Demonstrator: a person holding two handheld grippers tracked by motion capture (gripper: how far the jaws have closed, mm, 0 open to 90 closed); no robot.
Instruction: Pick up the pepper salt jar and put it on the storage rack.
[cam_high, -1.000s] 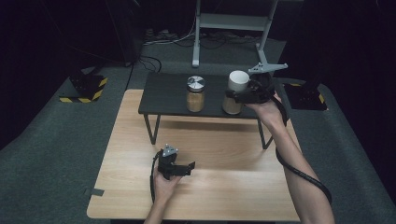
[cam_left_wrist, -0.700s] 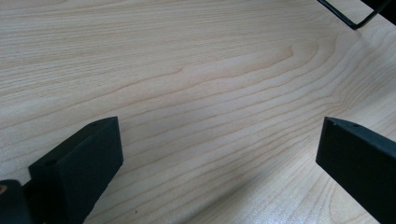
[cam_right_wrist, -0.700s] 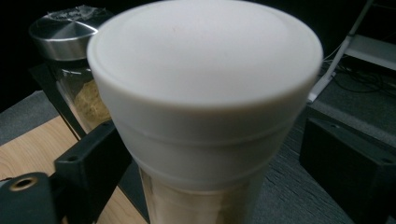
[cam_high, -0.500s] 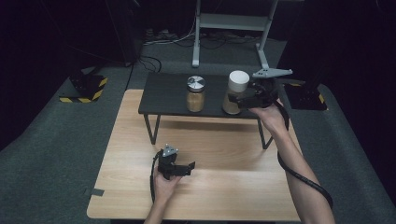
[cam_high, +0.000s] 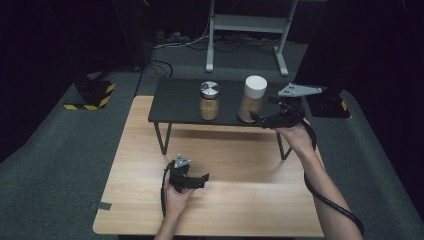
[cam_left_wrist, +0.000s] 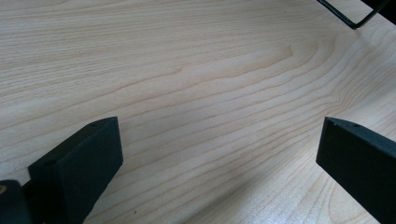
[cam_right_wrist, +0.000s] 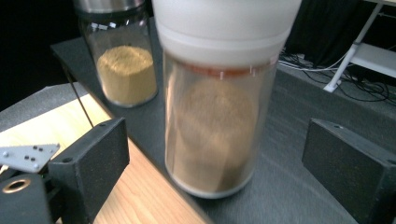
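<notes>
Right gripper view: right gripper (cam_right_wrist: 215, 154) spread around white-lidded jar (cam_right_wrist: 219, 102), untouched; steel-lidded jar (cam_right_wrist: 122, 56) beside, on black shelf (cam_right_wrist: 289, 186).

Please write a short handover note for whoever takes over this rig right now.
Right gripper: jaws have just been opening; they now stand open either side of the white-lidded jar, no pad pressing on it.
Left gripper: open, low over the table, holding nothing.
Things: white-lidded jar upright near the shelf's front edge; metal-lidded jar stands apart beside it.
Done: jar stands on the shelf.
Left: probably back the right gripper away.
</notes>
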